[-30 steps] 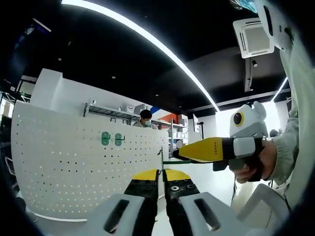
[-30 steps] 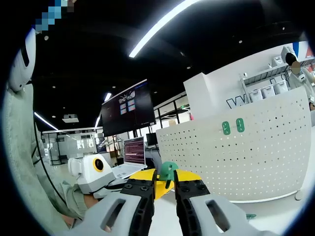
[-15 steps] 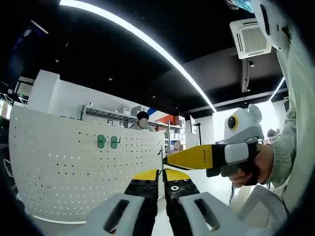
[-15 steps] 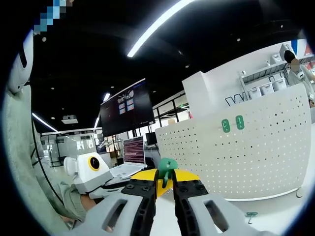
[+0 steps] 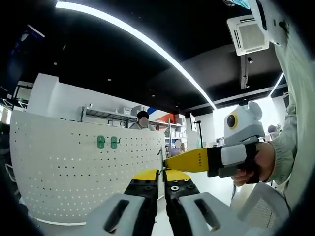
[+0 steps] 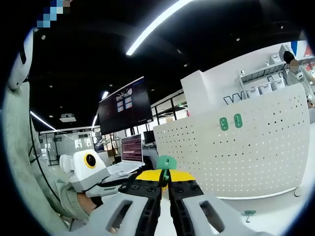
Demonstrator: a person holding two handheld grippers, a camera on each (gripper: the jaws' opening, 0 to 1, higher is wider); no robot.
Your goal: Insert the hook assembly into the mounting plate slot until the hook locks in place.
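A white perforated mounting plate (image 5: 74,172) stands upright, and two green hooks (image 5: 107,142) hang high on it. My left gripper (image 5: 160,173) is shut on a thin dark metal hook (image 5: 160,156) that sticks up between its yellow tips. My right gripper (image 5: 172,161) comes in from the right, held by a hand, with its yellow tip against that hook. In the right gripper view, my right gripper (image 6: 165,176) is shut on a green hook piece (image 6: 166,162). The left gripper (image 6: 120,187) shows at lower left. The plate (image 6: 256,157) with its green hooks (image 6: 231,122) stands to the right.
A loose green hook (image 6: 247,213) lies on the table in front of the plate. A dark wall screen (image 6: 123,115) and a laptop (image 6: 130,148) stand behind. A person (image 5: 143,118) is behind the plate near shelves. A white mesh chair (image 5: 268,206) is at lower right.
My right gripper has drawn in toward my left gripper's tips until its yellow tip meets the hook. In the right gripper view the jaws have narrowed on the green piece.
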